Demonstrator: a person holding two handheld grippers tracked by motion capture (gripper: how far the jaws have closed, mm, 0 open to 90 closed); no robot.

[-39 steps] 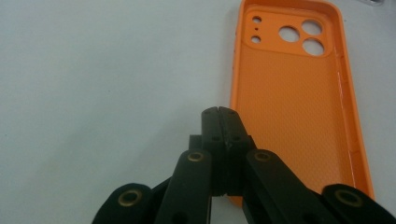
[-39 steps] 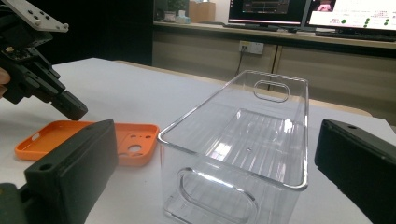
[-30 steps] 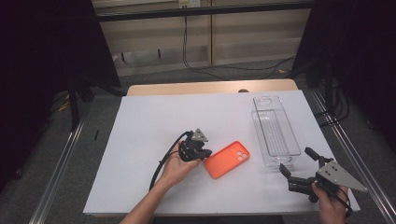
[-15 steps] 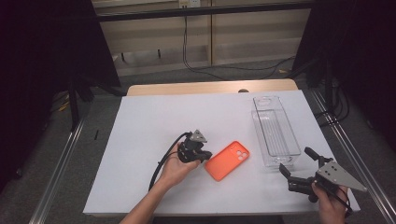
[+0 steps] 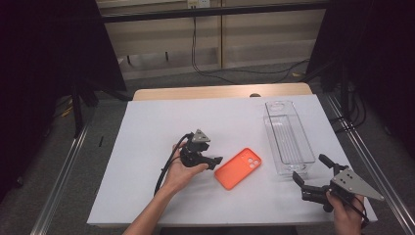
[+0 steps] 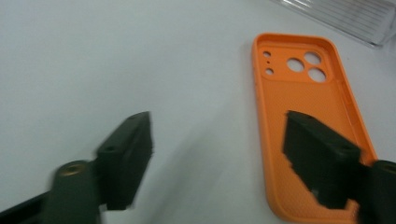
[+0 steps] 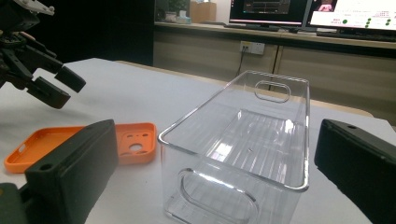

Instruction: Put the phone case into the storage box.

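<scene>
We hold the left gripper [image 5: 214,161] with jaws spread just left of the orange phone case [image 5: 238,168], which lies hollow side up on the white table [image 5: 147,132]. Our right gripper [image 5: 309,177], jaws released, hovers near the right edge, just in front of the clear plastic bin [image 5: 288,137].

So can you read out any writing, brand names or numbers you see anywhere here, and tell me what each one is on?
None can be read.
Orange phone case: no print or logo shows.
Clear plastic bin: no label.
Two screens behind the table in the right gripper view: they show writing, too small and blurred to read.
Both grippers, left gripper and right gripper: no markings legible.
</scene>
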